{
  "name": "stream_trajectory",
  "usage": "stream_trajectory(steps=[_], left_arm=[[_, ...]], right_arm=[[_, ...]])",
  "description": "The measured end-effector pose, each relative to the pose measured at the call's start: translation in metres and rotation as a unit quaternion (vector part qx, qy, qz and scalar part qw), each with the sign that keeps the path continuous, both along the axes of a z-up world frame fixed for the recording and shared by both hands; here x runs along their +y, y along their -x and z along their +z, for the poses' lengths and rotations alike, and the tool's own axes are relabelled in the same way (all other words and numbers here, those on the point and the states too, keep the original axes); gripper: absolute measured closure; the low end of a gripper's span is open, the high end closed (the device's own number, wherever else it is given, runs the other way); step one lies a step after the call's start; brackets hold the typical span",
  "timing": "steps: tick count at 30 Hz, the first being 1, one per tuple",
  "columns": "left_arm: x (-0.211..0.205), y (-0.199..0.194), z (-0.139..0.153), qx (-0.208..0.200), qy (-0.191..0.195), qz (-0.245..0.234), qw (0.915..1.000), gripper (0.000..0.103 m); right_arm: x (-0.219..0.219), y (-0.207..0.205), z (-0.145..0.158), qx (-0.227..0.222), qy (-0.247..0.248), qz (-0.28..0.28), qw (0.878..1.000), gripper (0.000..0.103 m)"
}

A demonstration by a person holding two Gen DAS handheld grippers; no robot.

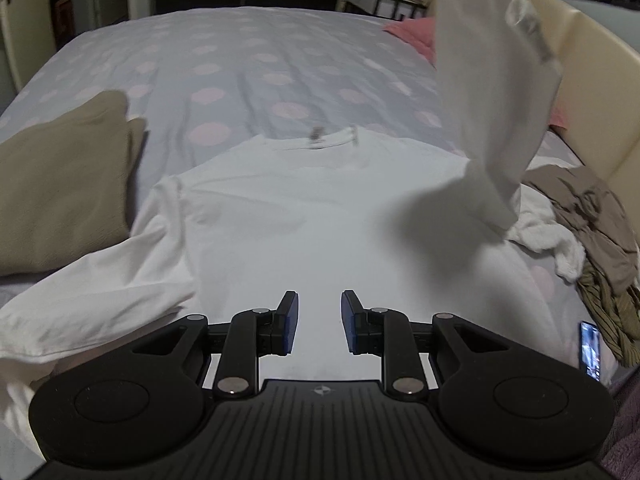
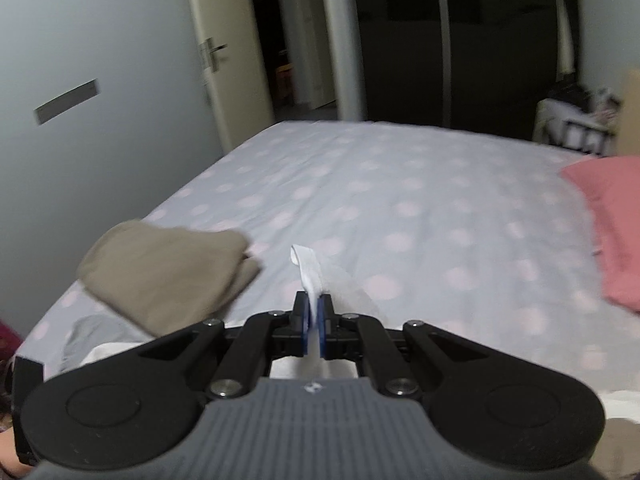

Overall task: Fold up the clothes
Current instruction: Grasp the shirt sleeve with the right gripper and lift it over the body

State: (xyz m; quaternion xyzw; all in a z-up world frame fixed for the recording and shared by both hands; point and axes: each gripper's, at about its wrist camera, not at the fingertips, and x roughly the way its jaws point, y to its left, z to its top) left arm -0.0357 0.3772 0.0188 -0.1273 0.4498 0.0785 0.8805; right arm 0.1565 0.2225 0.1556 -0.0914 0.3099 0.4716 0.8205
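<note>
A white long-sleeved shirt (image 1: 304, 208) lies flat on the spotted bed sheet (image 1: 248, 64), its collar (image 1: 332, 138) on the far side. My left gripper (image 1: 319, 300) hovers over the shirt's near part, open, with nothing between its blue pads. One sleeve (image 1: 100, 280) trails off to the left. The other sleeve (image 1: 492, 80) hangs lifted at the upper right. In the right wrist view my right gripper (image 2: 315, 300) is shut on that sleeve's white cuff (image 2: 306, 264), raised above the bed.
A folded tan garment (image 1: 60, 184) (image 2: 168, 276) rests at the bed's left edge. A pink pillow (image 2: 612, 224) and a cream headboard (image 1: 592, 80) are on the right. A heap of brown and white clothes (image 1: 580, 220) and a phone (image 1: 591, 350) lie at the near right.
</note>
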Motion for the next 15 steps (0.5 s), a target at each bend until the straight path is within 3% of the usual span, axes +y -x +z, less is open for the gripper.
stream_trajectory(steps=[8, 12, 13, 15], left_arm=[[0.036, -0.002, -0.019, 0.014, 0.005, 0.040, 0.9991, 0.082], [0.047, -0.007, -0.026, 0.017, 0.006, 0.055, 0.9983, 0.082], [0.049, -0.008, -0.028, 0.016, 0.006, 0.058, 0.9982, 0.082], [0.053, -0.011, -0.031, 0.016, 0.007, 0.064, 0.9978, 0.082]], right_arm=[[0.069, 0.009, -0.086, 0.055, 0.008, 0.037, 0.998, 0.097], [0.078, 0.014, -0.119, 0.073, 0.010, 0.045, 0.996, 0.086], [0.075, 0.014, -0.123, 0.077, 0.011, 0.045, 0.996, 0.072], [0.068, 0.011, -0.131, 0.083, 0.013, 0.041, 0.996, 0.061]])
